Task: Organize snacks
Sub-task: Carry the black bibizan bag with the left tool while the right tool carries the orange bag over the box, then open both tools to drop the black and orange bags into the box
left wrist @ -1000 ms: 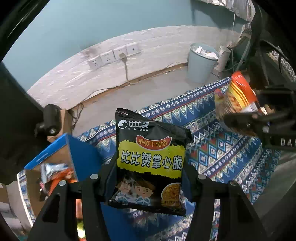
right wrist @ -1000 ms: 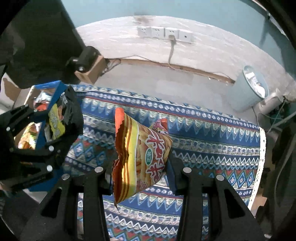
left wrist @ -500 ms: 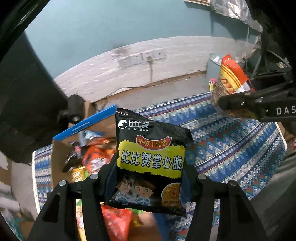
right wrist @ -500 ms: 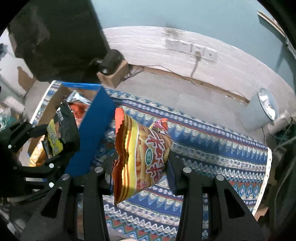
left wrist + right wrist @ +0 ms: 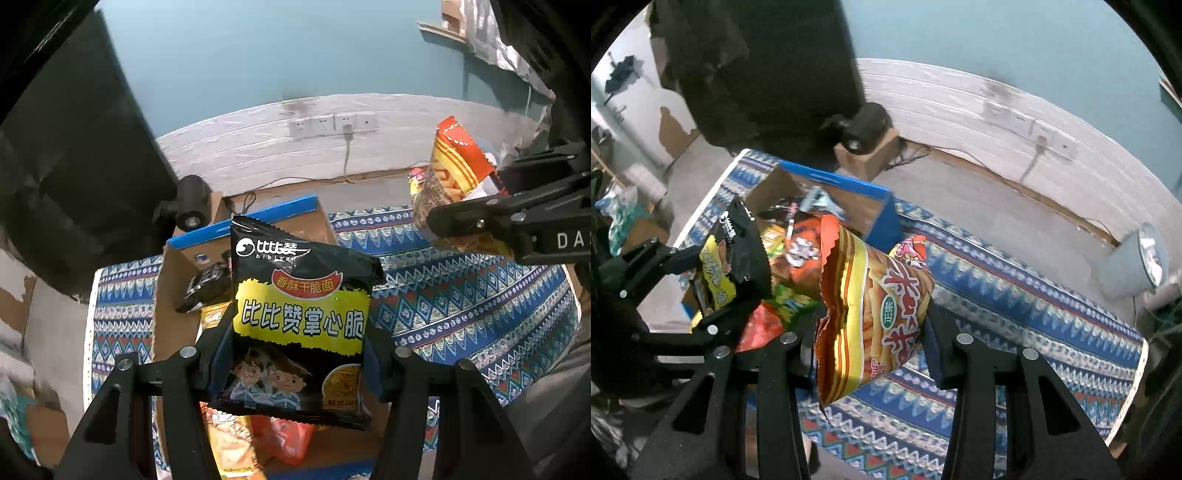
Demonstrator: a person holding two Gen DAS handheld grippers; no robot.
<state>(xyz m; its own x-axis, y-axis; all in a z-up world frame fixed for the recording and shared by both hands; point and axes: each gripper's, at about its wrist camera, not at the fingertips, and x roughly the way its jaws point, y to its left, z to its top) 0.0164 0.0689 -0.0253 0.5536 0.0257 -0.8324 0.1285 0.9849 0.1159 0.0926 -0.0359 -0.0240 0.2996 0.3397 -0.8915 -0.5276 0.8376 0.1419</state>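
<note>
My left gripper is shut on a black and yellow noodle snack packet and holds it above an open cardboard box with blue rims. The box holds several snack packets. My right gripper is shut on an orange and gold snack bag, held above the patterned cloth just right of the box. The left gripper with its black packet shows at the left of the right wrist view. The right gripper's orange bag shows at the upper right of the left wrist view.
A blue patterned cloth covers the table. A small pink packet lies on it beside the box. A dark chair base with a caster stands behind the box. A grey bin and wall sockets are at the back.
Both grippers have moved left toward the box. The left gripper now hangs over the open box, and the right gripper's bag has come close to the box's right side. Both grips are unchanged.
</note>
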